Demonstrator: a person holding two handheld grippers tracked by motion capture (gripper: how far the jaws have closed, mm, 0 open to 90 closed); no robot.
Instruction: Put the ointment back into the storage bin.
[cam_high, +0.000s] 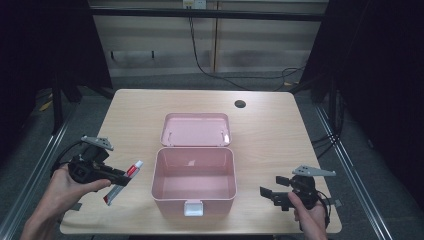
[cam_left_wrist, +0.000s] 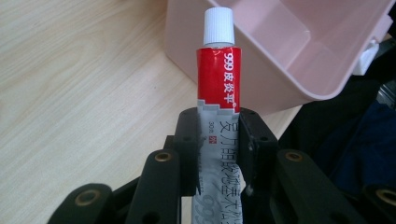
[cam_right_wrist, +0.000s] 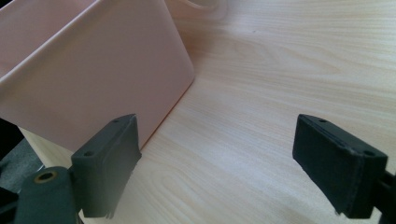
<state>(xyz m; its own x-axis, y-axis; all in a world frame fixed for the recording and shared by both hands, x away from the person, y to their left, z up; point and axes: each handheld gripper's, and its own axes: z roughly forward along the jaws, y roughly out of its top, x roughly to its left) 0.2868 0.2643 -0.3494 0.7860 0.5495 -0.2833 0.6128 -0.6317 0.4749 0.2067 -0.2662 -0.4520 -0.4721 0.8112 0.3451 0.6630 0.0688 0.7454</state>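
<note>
We hold the ointment tube mid-body in our left gripper, its jaws clamped, cap toward the open pink box beside it; our right gripper waits, jaws wide

fingers clamp tube beside pink box

High view overhead; gripper views close, sharing box.
</note>
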